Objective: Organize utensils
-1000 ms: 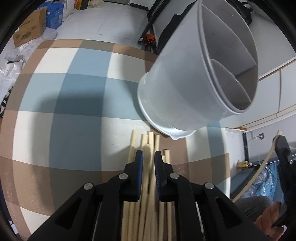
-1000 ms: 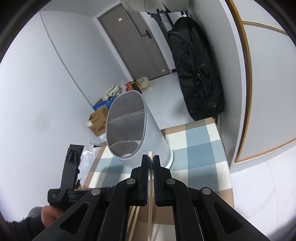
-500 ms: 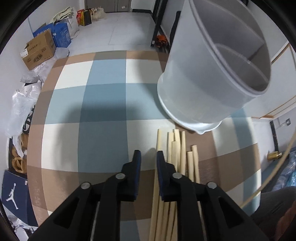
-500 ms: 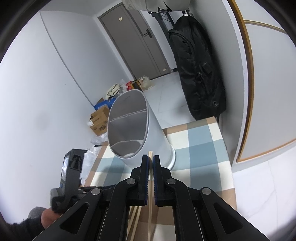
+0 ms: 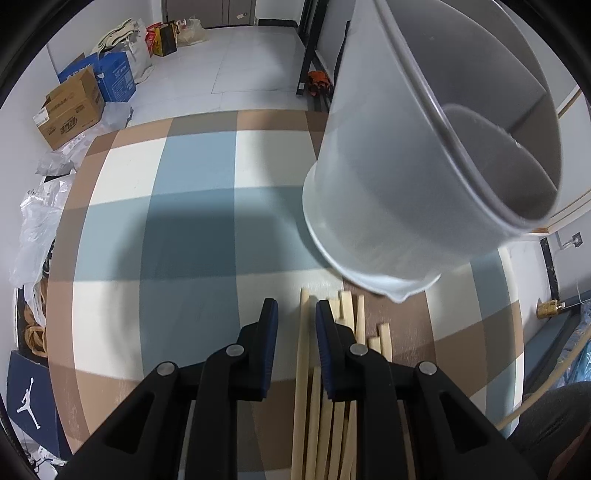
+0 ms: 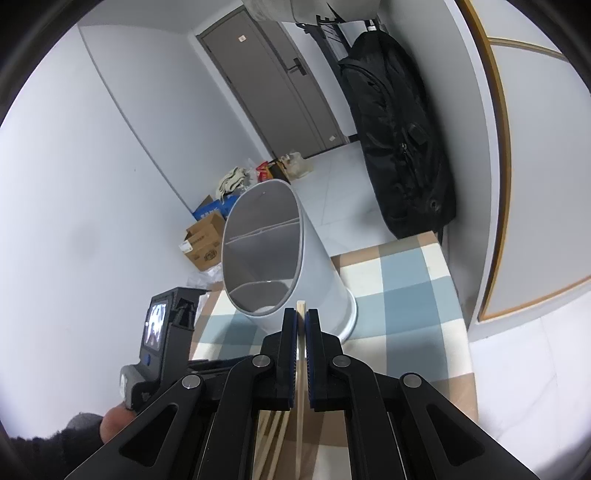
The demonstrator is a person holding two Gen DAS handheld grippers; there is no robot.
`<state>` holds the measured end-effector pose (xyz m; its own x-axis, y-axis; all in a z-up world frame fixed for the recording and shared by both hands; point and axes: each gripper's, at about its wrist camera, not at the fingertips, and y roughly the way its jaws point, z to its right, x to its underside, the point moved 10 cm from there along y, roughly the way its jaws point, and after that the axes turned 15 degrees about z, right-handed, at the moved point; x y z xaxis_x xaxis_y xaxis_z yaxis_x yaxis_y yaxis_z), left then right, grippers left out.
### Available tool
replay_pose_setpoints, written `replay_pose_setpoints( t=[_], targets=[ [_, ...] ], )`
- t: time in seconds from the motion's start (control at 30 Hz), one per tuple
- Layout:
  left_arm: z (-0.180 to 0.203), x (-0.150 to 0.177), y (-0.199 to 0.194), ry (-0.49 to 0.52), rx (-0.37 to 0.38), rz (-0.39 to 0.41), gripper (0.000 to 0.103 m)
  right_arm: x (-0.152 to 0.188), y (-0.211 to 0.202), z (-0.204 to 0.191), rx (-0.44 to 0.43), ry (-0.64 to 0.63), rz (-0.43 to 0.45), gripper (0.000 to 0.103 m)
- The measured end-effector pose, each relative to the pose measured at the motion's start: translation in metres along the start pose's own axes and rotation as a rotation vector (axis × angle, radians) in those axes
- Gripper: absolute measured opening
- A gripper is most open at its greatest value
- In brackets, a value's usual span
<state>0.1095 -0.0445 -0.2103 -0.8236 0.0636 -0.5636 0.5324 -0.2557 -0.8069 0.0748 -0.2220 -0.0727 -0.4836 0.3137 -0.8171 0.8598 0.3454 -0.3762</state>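
Note:
A pale grey utensil holder (image 5: 424, 177) with inner dividers stands on the checked tablecloth (image 5: 184, 221); it also shows in the right wrist view (image 6: 280, 258). Several wooden chopsticks (image 5: 332, 387) lie in a loose bundle on the cloth in front of the holder. My left gripper (image 5: 295, 314) is open above the left side of the bundle, with one chopstick (image 5: 303, 350) lying between its fingers. My right gripper (image 6: 301, 315) is shut on a single chopstick (image 6: 300, 369) and holds it up in front of the holder's opening.
Cardboard boxes (image 5: 70, 107) and bags (image 5: 159, 33) lie on the floor past the table's far edge. A black bag (image 6: 399, 147) hangs by the wall at right, next to a grey door (image 6: 273, 81). The left gripper's body (image 6: 162, 332) sits left of the right one.
My left gripper has opened wider and moved back and left, off the middle of the bundle. My right gripper has stayed shut on its chopstick, almost still.

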Motion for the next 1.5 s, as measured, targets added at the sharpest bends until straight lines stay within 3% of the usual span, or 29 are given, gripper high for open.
replay_pose_setpoints(
  t=[0.2, 0.27, 0.33, 0.57, 1.07, 1.5],
  targets=[
    [0.003, 0.0, 0.002, 0.063, -0.045, 0.023, 0.015, -0.001, -0.001, -0.001, -0.002, -0.003, 0.0, 0.004],
    [-0.001, 0.0, 0.001, 0.077, -0.069, 0.033, 0.007, -0.001, 0.0, -0.001, 0.0, -0.003, 0.0, 0.004],
    [-0.007, -0.002, 0.001, 0.056, -0.065, 0.035, 0.001, -0.001, 0.002, -0.001, 0.001, 0.0, -0.001, 0.004],
    [-0.011, -0.004, -0.005, 0.02, -0.061, 0.061, 0.0, 0.0, 0.003, 0.0, 0.005, -0.013, 0.001, 0.004],
    [-0.008, -0.042, -0.105, -0.085, 0.009, 0.386, 0.0, -0.01, 0.001, -0.012, -0.003, -0.047, 0.041, 0.004],
    [-0.015, -0.068, -0.133, -0.101, 0.062, 0.491, 0.0, -0.055, -0.009, -0.05, -0.046, -0.117, 0.098, 0.004]
  ],
)
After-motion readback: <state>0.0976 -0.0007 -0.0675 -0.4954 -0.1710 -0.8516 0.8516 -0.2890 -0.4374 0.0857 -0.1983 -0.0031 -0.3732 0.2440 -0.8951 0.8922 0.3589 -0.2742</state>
